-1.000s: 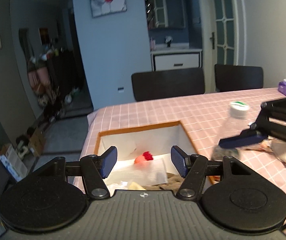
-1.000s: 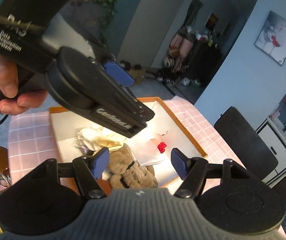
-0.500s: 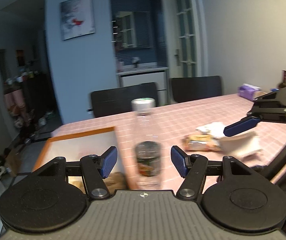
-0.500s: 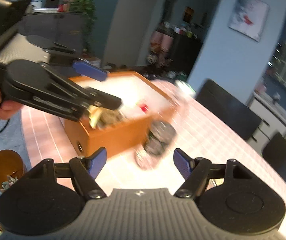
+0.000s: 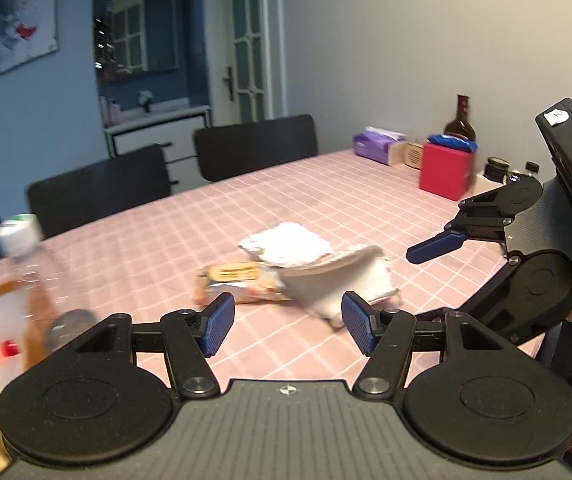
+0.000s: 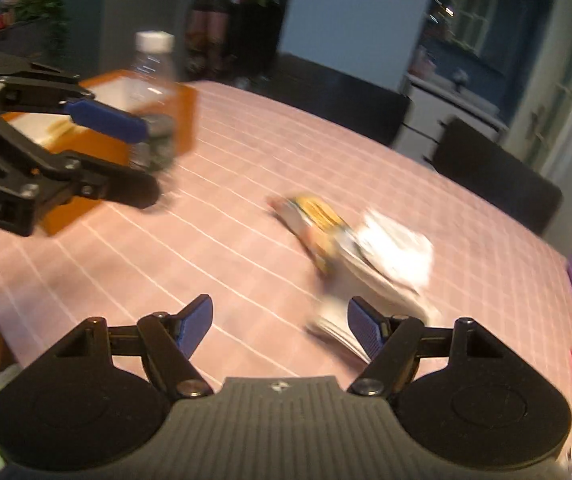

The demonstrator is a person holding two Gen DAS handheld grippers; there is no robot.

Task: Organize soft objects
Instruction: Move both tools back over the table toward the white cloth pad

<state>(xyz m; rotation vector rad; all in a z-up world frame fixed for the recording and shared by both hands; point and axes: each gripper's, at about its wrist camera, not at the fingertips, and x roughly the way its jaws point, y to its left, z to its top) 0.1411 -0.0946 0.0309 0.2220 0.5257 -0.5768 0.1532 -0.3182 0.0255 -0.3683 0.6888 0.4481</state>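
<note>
Left tool [image 5: 284,322]: your jaws gape wide, gripping nothing.
Right tool [image 6: 278,330]: likewise wide apart and bare.
Cloths [image 5: 326,264]: white heap at frame centre on the table [image 5: 166,232], touching a yellow packet [image 5: 238,280].
Box [image 6: 98,120]: upper left of the right view, behind a bottle [image 6: 154,92].
Handling: probably light and limp; pinch a raised fold near the heap's top.

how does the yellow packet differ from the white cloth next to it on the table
The yellow packet is a flat wrapper with a printed label; the white cloth is plain and crumpled. The packet lies nearer the bottle, the cloth farther. Both rest on the pink checked table, untouched.
</note>
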